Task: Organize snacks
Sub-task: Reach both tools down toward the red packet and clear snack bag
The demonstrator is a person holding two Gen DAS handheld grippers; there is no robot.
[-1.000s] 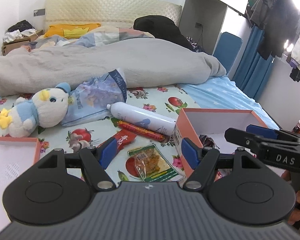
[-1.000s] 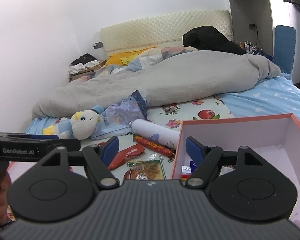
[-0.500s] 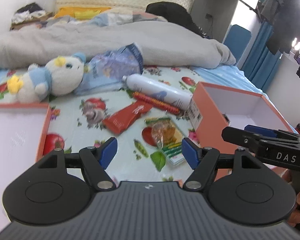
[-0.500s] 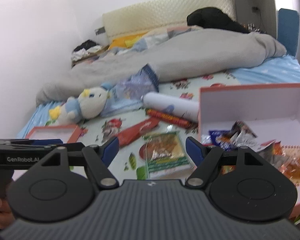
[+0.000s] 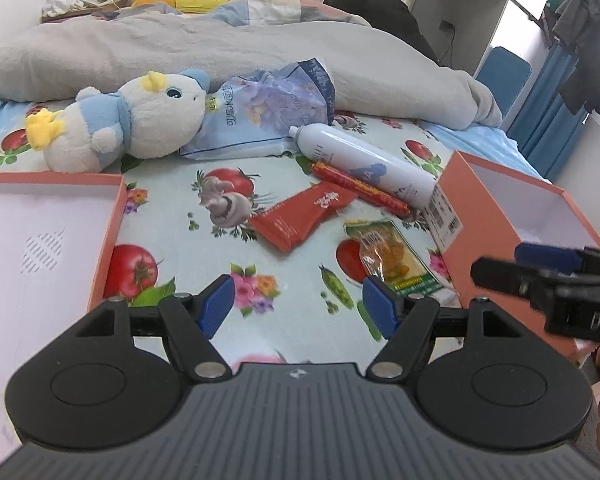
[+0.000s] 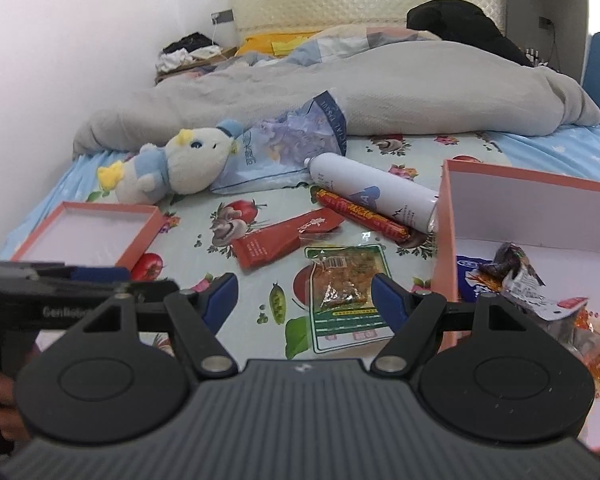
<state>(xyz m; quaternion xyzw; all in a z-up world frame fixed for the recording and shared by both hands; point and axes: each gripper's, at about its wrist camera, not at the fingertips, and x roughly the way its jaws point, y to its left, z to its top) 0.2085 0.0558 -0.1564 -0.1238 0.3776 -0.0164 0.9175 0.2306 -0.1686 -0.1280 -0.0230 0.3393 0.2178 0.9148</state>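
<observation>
Here both hand-held grippers [image 5: 298,306] [image 6: 304,300] gape empty over bare cloth [image 5: 172,216] between the two box rims [image 5: 108,236] [image 5: 452,216].

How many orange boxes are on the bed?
2. One box sits at the left, below the plush toy, with nothing showing inside. The other box sits at the right and holds snack wrappers.

snack packets [image 6: 286,238] lie between lid [image 6: 88,232] at left and box [image 6: 540,216] at right.
</observation>
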